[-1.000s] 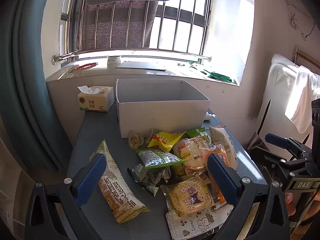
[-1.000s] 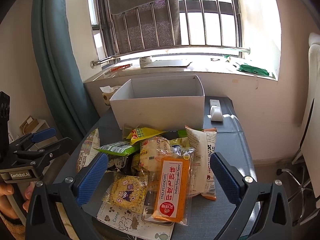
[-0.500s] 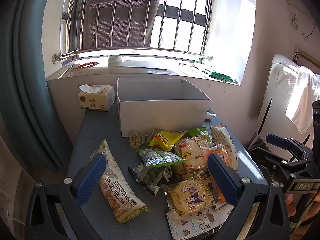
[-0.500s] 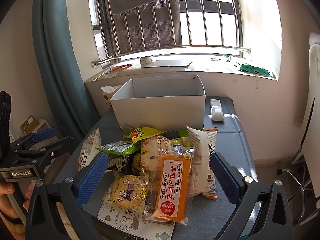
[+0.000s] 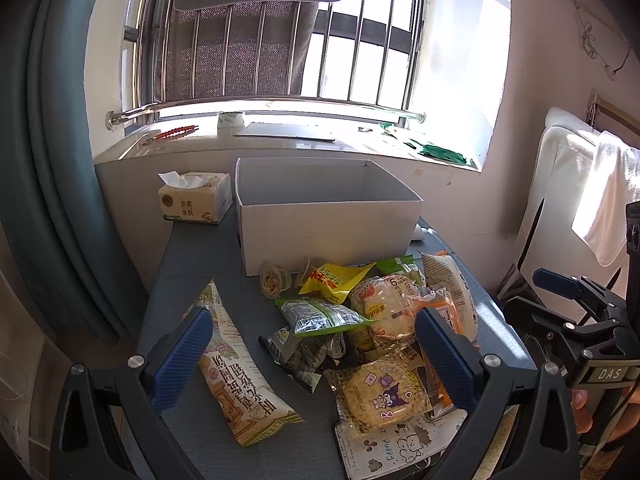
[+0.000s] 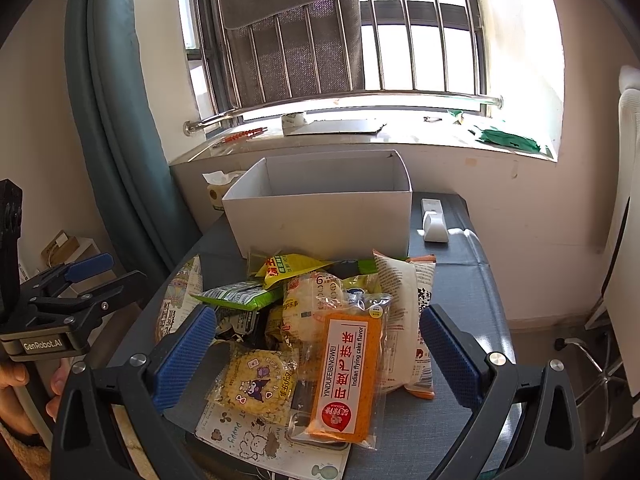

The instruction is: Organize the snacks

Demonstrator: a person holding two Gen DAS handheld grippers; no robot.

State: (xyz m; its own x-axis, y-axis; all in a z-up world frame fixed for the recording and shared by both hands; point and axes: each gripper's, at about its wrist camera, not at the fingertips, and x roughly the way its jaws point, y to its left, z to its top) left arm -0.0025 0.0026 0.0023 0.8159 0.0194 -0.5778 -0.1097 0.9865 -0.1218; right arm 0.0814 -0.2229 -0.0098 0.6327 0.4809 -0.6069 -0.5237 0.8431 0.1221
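Crowding the grey table (image 5: 192, 264), snack packets (image 6: 320, 320) front a barred window (image 6: 400, 40).

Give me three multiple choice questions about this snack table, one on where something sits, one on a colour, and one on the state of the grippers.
1. Where is the tissue pack?
A. inside the white box
B. on the table left of the white box
C. on the windowsill

2. What colour is the long packet labelled Indian flying cake?
A. orange
B. blue
C. purple

3. How are the two grippers?
A. both shut on snacks
B. one holds a packet
C. both open and empty

Answers: 1 B, the pack stands beside the box's left wall. 2 A, its wrapper is orange with a white label. 3 C, the left gripper and right gripper have jaws spread wide above the snack pile with nothing between them.
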